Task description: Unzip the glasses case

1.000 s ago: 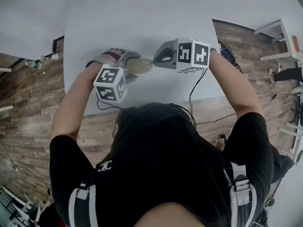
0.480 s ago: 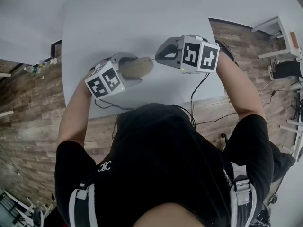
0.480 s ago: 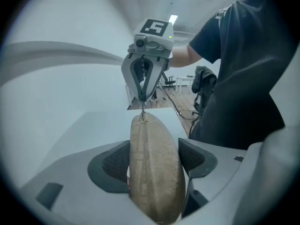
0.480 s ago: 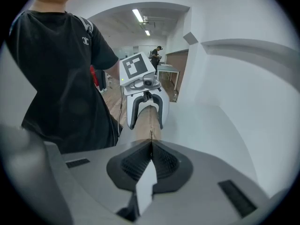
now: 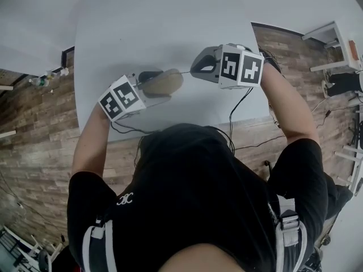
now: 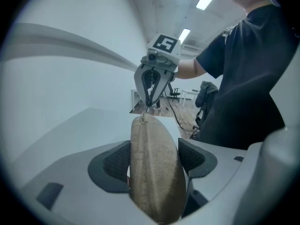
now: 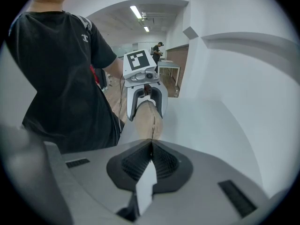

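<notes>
"At the right-hand end of the glasses case (image 5: 164,81), what does the right gripper (image 7: 151,149) do?" asks the student.

"Its jaws are pressed together, with no gap between the pads. They appear to pinch the zipper pull (image 6: 143,118), a small metal tab at the tip of the case. A thin line runs from that tip into the closed jaws."

"And at the other end of the case?"

"There the left gripper (image 6: 154,154) clamps the tan body across its width, one pad on each flat side. The jaws stand narrow, stopped by the case itself. The white table (image 5: 159,21) lies below the case, which seems lifted clear of it."

"Which relation governs the coming move?"

"The long axis. It runs from the left gripper straight toward the right gripper, so the two tools face each other along the case. The pull sits at the end nearest the right gripper, which is therefore the working hand. The left gripper serves as anchor. By judgement, the zipper looks closed or nearly so, and the slider must travel back along the axis, toward the left gripper and round the case's edge."

"How many items are shown?"

"One glasses case, one zipper pull, two grippers and one table."
</notes>
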A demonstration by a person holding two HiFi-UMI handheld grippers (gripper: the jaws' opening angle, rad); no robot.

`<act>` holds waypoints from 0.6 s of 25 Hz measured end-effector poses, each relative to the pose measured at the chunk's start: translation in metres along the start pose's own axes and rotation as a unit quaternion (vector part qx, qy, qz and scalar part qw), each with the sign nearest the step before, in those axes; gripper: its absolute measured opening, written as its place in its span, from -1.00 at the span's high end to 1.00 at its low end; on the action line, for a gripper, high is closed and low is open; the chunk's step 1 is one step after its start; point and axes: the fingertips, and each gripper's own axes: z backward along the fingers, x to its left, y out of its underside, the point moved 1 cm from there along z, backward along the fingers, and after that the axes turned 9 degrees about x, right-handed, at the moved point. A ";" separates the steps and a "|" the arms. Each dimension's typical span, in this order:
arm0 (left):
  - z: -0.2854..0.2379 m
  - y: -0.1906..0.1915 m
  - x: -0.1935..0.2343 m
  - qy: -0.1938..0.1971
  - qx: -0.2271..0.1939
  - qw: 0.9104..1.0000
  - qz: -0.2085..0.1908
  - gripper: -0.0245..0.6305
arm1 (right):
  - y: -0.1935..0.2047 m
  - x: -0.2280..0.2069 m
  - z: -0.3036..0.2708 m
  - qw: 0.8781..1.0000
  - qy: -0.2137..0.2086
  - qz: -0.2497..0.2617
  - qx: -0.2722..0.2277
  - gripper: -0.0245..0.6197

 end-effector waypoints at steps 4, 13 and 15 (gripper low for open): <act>0.010 -0.009 -0.003 0.020 -0.084 0.992 0.087 -0.06 | 0.003 0.000 0.004 0.999 -0.009 -0.023 -0.027 0.87; 0.012 -0.003 -0.036 0.160 -0.183 0.938 0.248 -0.05 | 0.006 0.026 0.002 0.992 -0.078 -0.062 -0.073 0.87; 0.010 0.001 -0.044 0.194 -0.176 0.930 0.256 -0.05 | 0.001 0.027 0.001 0.991 -0.083 -0.065 -0.084 0.87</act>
